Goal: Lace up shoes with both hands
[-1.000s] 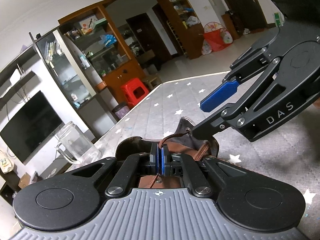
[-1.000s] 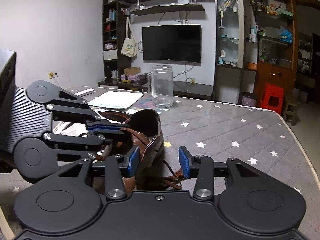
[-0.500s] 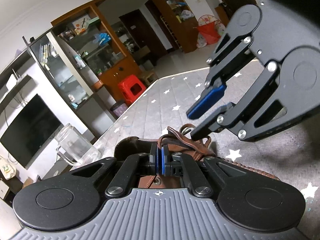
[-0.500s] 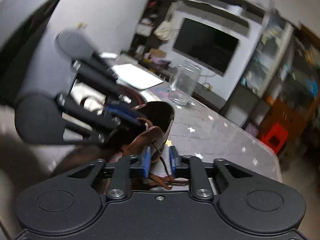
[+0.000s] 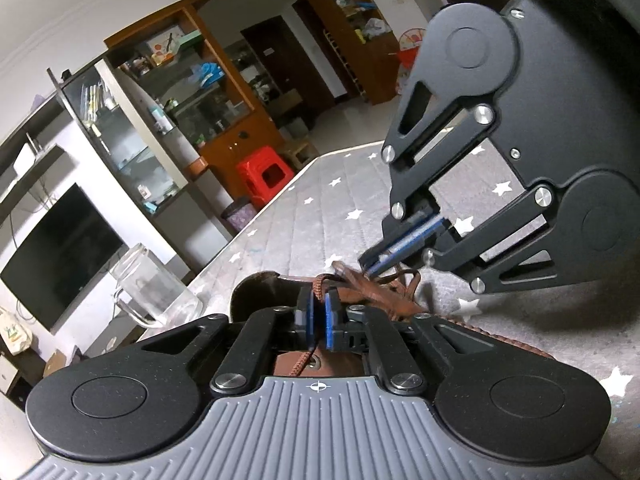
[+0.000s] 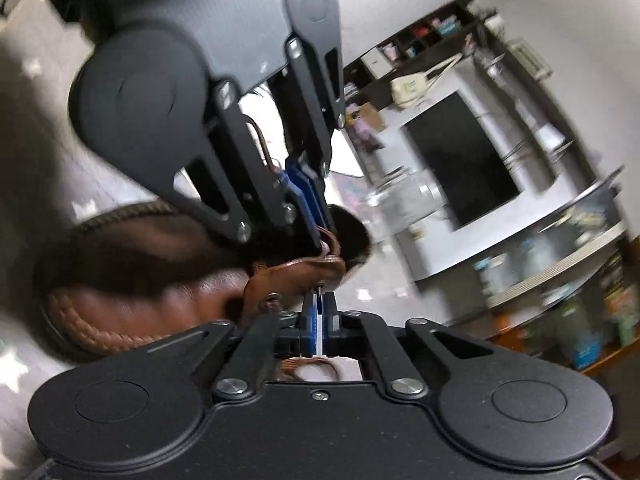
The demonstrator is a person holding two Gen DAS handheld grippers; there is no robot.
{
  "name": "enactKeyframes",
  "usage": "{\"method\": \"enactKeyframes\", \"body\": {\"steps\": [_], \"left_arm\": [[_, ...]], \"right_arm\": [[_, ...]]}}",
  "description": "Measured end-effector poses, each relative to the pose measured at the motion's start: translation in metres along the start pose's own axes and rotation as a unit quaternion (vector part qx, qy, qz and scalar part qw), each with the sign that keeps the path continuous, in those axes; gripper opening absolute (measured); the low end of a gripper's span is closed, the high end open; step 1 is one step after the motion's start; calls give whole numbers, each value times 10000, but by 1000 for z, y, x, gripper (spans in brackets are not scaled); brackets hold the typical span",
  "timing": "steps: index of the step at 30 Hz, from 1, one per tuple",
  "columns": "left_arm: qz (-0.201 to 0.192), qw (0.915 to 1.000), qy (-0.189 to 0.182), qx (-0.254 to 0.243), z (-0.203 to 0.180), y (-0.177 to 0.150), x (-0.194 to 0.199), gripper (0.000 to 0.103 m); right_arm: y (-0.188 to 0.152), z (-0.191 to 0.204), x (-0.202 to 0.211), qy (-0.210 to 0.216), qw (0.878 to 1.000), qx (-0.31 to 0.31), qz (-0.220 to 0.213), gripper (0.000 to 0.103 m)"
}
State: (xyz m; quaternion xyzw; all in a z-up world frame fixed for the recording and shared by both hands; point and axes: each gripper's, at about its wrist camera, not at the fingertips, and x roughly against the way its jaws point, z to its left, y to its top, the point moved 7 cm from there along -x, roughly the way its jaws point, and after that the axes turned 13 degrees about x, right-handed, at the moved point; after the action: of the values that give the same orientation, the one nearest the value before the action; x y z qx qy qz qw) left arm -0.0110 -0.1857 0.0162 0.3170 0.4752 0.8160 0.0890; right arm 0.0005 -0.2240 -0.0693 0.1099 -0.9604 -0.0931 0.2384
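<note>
A brown leather shoe (image 6: 132,268) lies on the star-patterned table cover (image 5: 340,208), its opening (image 5: 260,288) facing away in the left wrist view. My left gripper (image 5: 318,320) is shut on the brown lace (image 5: 305,360), which runs up between its blue pads. My right gripper (image 6: 319,308) is shut on a lace end right at the eyelet flap (image 6: 296,272). In the left wrist view the right gripper (image 5: 372,264) comes down from the upper right, tips at the flap. The left gripper (image 6: 318,228) reaches the shoe from above in the blurred right wrist view.
A clear glass mug (image 5: 156,292) stands near the table's left edge. Beyond the table are a red stool (image 5: 266,172), a wall television (image 5: 60,252) and glass cabinets. The far half of the table cover shows only its star print.
My right gripper has gone from open to shut and moved in onto the shoe's eyelet flap, rolling as it came. The left gripper has stayed shut on the lace.
</note>
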Motion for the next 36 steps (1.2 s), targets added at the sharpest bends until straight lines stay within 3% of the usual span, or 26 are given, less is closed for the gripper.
{"method": "enactKeyframes", "body": {"steps": [1, 2, 8, 14, 19, 23, 29, 36], "left_arm": [[-10, 10000, 15, 11, 1, 0, 4, 34], [-47, 10000, 45, 26, 2, -1, 12, 36], [-56, 9994, 265, 204, 12, -12, 44, 43], [39, 9970, 507, 588, 24, -27, 69, 48], [91, 9949, 619, 792, 28, -30, 76, 48], [89, 9942, 639, 855, 30, -28, 76, 49], [38, 9949, 572, 834, 25, -21, 74, 49], [71, 9945, 601, 860, 27, -26, 69, 50]], "right_arm": [[0, 2, 2, -141, 9998, 119, 31, 3], [0, 3, 5, -309, 9992, 251, 67, 3], [-7, -18, 28, -1226, 9900, 643, 283, 3], [-14, -50, 61, -2093, 9733, 818, 474, 4], [-17, -56, 79, -2321, 9689, 714, 478, 2], [-21, -55, 93, -1957, 9795, 5, 484, 2], [-36, -29, 66, -987, 9923, -488, 559, 2], [-55, -14, 16, -94, 9920, -1115, 589, 3]]}}
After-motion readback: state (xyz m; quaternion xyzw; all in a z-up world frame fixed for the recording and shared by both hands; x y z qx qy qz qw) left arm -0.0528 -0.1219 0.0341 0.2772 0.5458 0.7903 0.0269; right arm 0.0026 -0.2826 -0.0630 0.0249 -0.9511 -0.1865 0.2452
